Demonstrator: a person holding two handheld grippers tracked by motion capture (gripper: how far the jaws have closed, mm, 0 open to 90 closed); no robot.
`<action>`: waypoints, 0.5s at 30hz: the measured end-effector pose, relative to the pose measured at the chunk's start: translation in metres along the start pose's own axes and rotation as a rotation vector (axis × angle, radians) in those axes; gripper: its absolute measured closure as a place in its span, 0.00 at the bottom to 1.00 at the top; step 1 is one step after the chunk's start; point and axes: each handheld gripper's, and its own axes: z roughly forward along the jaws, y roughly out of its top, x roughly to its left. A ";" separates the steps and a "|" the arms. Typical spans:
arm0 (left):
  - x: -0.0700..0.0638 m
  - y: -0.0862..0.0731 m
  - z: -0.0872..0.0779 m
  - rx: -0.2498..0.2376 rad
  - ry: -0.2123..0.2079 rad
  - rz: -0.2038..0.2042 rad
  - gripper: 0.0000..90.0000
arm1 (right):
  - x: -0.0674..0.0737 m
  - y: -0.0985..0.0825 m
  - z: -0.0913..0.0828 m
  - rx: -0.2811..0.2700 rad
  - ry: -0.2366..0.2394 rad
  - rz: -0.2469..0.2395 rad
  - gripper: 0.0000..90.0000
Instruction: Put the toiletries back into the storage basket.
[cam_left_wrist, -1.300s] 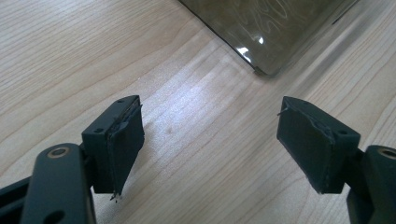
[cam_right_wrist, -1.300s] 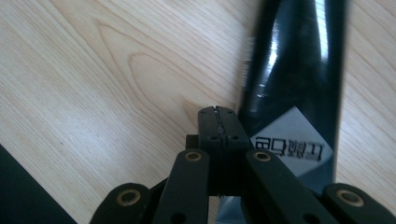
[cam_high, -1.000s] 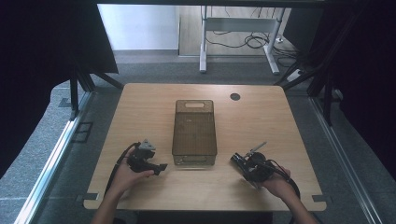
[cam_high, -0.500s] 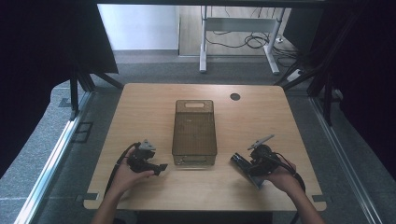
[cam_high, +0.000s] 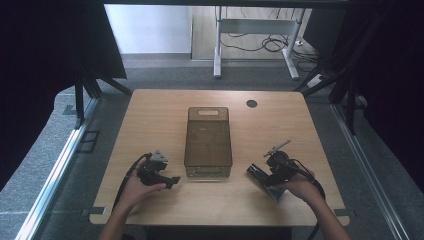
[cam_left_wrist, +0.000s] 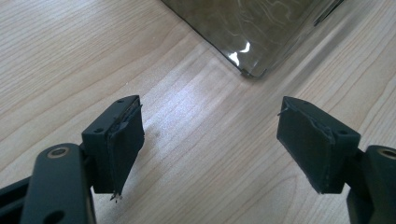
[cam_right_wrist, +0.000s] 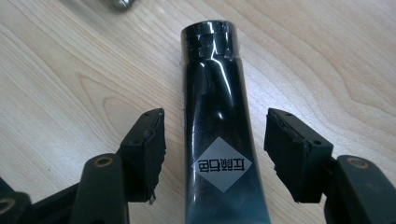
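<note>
Black tube (cam_right_wrist: 218, 140) lies flat on the wooden tabletop (cam_high: 150, 120), near its front right, between the spread jaws of the right gripper (cam_right_wrist: 215, 156); neither jaw touches it. Left gripper (cam_left_wrist: 210, 140): jaws spread, empty, near a corner of the smoky translucent bin (cam_high: 208, 135) at centre.

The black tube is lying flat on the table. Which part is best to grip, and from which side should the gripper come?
Grip the black tube across its rounded body, below the cap and above the white diamond label. Come from above: it lies flat, and the right gripper already stands open astride it, one jaw on each side.
</note>
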 end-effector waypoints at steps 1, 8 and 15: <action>0.001 0.000 0.000 0.003 0.000 -0.001 0.26 | 0.000 0.001 0.002 0.010 -0.006 -0.005 0.42; 0.003 -0.001 -0.001 -0.004 -0.001 -0.003 0.26 | 0.001 0.011 0.020 0.066 -0.010 -0.016 0.41; 0.002 -0.001 -0.001 -0.003 -0.005 -0.001 0.26 | -0.002 0.013 0.039 0.119 -0.007 -0.018 0.41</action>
